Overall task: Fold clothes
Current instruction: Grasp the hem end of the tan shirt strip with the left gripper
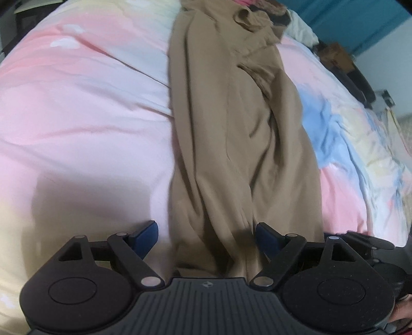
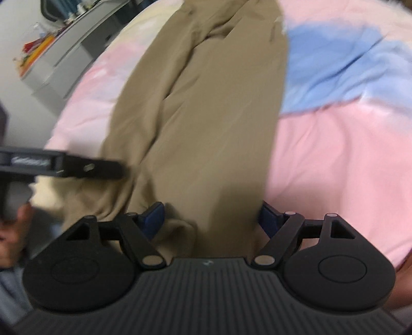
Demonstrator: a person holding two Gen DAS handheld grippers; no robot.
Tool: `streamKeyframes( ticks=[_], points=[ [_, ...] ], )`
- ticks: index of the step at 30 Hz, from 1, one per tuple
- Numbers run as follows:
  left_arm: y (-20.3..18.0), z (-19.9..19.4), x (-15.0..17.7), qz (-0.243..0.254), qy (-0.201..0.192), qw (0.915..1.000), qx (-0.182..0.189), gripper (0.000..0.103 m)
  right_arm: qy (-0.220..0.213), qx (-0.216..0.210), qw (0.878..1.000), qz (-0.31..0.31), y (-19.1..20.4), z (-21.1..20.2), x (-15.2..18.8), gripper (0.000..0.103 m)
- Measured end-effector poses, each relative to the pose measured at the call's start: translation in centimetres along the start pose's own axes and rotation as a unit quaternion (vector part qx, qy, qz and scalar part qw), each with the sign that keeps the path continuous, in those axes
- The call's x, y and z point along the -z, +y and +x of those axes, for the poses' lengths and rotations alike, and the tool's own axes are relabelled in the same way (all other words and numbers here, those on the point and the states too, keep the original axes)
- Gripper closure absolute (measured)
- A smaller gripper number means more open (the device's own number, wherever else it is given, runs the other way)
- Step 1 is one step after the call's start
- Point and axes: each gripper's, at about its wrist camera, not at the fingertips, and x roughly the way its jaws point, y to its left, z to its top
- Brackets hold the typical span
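Khaki trousers (image 1: 231,134) lie lengthwise on a pink, blue and yellow bedsheet (image 1: 85,116), wrinkled, with the waistband at the far end. My left gripper (image 1: 207,237) hangs open over their near end. One blue pad (image 1: 148,235) is over the sheet and the other is at the fabric's right part. In the right wrist view the trousers (image 2: 206,116) run between the fingers of my right gripper (image 2: 211,216). It is open, with its pads at either edge of the cloth. The left gripper's black body (image 2: 77,167) shows at the left.
A heap of other clothes (image 1: 260,7) and a white cloth (image 1: 301,28) lie at the bed's far end. A cardboard box (image 1: 337,56) stands beyond the right edge. Grey drawers (image 2: 72,56) stand left of the bed. A person's hand (image 2: 13,232) is at the left edge.
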Motion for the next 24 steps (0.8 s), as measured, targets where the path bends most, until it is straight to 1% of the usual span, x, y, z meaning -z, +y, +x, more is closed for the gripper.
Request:
streamKeyframes(
  ticks=[1,3,5,8,10,11,13,14,15,17,19,20,21,22,23,24],
  points=[
    [-0.6,1.1,0.0,0.010,0.006,0.9999,0.001,0.019,0.014,-0.016,1.000,0.010,0.1,0.1,0.4,0.023],
    [-1.2,1.2,0.6,0.031,0.016,0.9994,0.000,0.022,0.023,-0.026,0.999,0.032,-0.2,0.2,0.9,0.023],
    [-1.6,1.0,1.1,0.045,0.024,0.9987,0.001,0.027,0.018,-0.043,0.996,0.075,-1.1,-0.1,1.2,0.024],
    [-1.8,0.2,1.9,0.057,0.032,0.9979,0.003,0.033,0.008,-0.077,0.986,0.150,-3.1,-0.6,1.3,0.024],
    [-1.7,-0.2,2.2,0.054,0.033,0.9980,0.002,0.040,0.000,-0.079,0.980,0.185,-4.2,-0.9,1.6,0.025],
    [-1.6,-0.2,2.2,0.052,0.033,0.9981,0.002,0.042,-0.003,-0.075,0.978,0.195,-4.6,-0.9,1.6,0.024],
    [-1.5,-0.4,2.4,0.049,0.034,0.9983,0.000,0.052,-0.006,-0.069,0.975,0.210,-5.1,-0.9,1.7,0.024],
    [-1.5,-0.5,2.5,0.049,0.033,0.9983,-0.003,0.054,0.001,-0.071,0.976,0.207,-5.1,-0.6,1.7,0.024],
    [-1.5,-0.7,2.6,0.049,0.033,0.9982,-0.005,0.058,0.008,-0.072,0.977,0.202,-4.8,-0.4,1.7,0.024],
    [-1.4,-1.2,2.8,0.049,0.032,0.9982,-0.010,0.064,0.023,-0.075,0.982,0.172,-3.8,0.0,1.5,0.025],
    [-1.2,-1.8,3.0,0.042,0.027,0.9987,-0.010,0.077,0.035,-0.077,0.986,0.143,-3.0,0.1,1.5,0.036],
    [-1.1,-1.9,2.9,0.035,0.022,0.9991,-0.007,0.079,0.034,-0.073,0.987,0.141,-2.9,-0.1,1.6,0.048],
    [-0.7,-2.1,2.8,0.029,0.016,0.9995,-0.003,0.082,0.033,-0.069,0.987,0.141,-3.0,-0.3,1.7,0.067],
    [-0.5,-2.6,2.8,0.022,0.006,0.9997,0.006,0.084,0.029,-0.069,0.987,0.143,-3.1,-0.6,1.7,0.077],
    [-0.2,-3.5,3.0,0.015,-0.008,0.9997,0.019,0.085,0.022,-0.073,0.987,0.143,-3.2,-1.1,1.8,0.084],
    [0.0,-4.3,3.1,0.007,-0.022,0.9993,0.031,0.086,0.015,-0.076,0.987,0.142,-3.3,-1.5,1.8,0.089]
  ],
)
